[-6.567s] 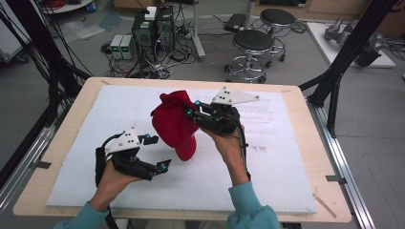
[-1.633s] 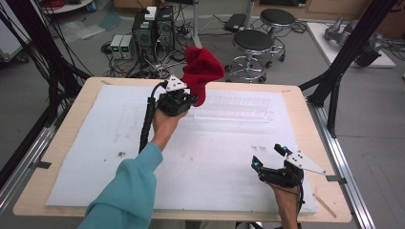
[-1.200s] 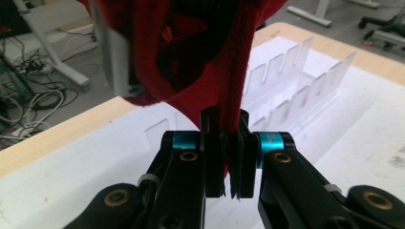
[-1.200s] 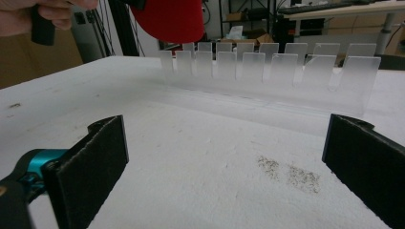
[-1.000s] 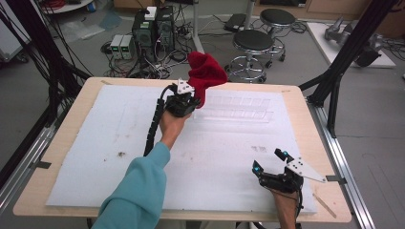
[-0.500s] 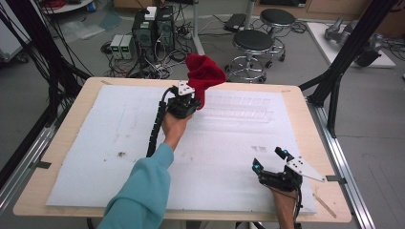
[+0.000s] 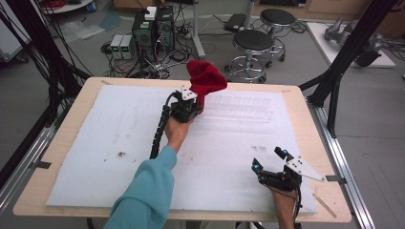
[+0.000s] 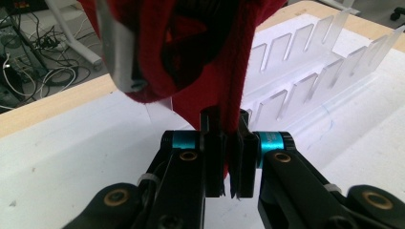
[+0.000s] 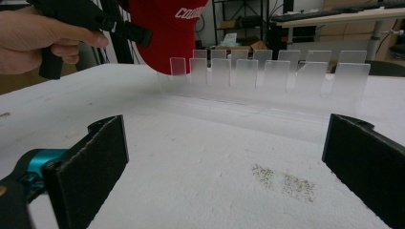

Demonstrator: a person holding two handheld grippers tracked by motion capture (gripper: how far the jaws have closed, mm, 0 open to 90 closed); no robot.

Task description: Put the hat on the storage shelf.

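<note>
Left tongs [image 7: 193, 106] grip the red cap [image 7: 205, 81] above the clear rack's [image 7: 241, 109] left end; placement remains. Right tongs [image 7: 268, 159] rest open, near right.

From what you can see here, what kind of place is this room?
Probably a robotics lab or workshop. Black frame posts stand beside the wooden table, computer boxes sit among tangled cables on the floor, and round stools wait behind.

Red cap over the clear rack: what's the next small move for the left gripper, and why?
Probably ease the red cap down onto the clear slotted rack. The left gripper is shut on its fabric, holding it above the rack's near end; the right gripper rests open, far off.
</note>
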